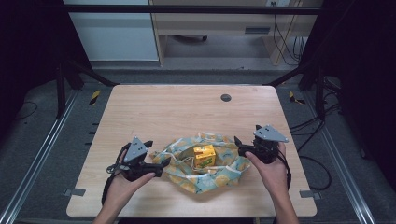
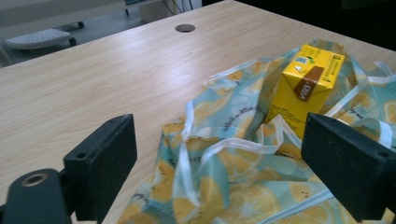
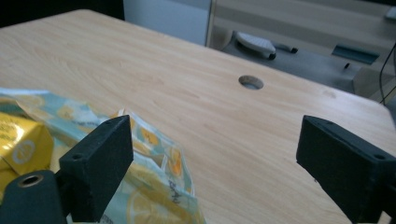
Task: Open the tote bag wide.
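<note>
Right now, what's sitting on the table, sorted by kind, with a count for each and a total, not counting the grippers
Yellow drink carton: 1, standing upright on the bag
Lemon-print bag with white straps: 1, crumpled on the table
Total: 2

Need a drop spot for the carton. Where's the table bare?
Bare: the whole far half of the table, from the lemon-print bag up to the cable hole. Crowded: near middle, where the bag, yellow carton, left gripper and right gripper cluster.
</note>
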The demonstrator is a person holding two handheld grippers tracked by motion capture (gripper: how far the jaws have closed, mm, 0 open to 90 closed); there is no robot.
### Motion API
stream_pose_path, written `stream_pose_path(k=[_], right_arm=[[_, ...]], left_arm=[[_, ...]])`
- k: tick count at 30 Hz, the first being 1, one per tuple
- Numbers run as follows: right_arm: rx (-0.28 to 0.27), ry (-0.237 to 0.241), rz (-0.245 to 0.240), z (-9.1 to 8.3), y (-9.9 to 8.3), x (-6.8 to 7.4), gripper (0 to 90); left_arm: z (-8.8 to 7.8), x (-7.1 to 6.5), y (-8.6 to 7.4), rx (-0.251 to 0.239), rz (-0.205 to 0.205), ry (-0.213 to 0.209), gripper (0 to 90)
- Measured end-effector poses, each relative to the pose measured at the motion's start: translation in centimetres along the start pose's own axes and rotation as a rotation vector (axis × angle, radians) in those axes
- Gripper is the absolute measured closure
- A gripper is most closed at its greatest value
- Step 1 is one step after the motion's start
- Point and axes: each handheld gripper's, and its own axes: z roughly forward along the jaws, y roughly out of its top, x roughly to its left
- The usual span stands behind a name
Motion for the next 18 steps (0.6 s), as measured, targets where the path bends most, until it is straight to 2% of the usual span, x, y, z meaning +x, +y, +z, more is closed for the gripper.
stream_pose_path(k=[4,9,15,18], right_arm=[[-0.021,-0.011,0.004,-0.9,0.4,-0.1,8.3],[-0.029,-0.027,0.007,-1.5,0.4,-0.5,7.1],[-0.04,-0.065,0.036,-2.2,0.2,-1.9,6.1],[-0.037,-0.077,0.051,-2.4,-0.1,-2.5,6.1]], left_arm=[[-1.3,1.6,0.2,-0.019,-0.037,0.04,8.4],[-2.1,2.8,0.2,-0.032,-0.061,0.068,7.3],[-3.4,4.7,0.1,-0.052,-0.09,0.12,6.6],[-3.7,5.4,-0.2,-0.05,-0.091,0.142,6.3]])
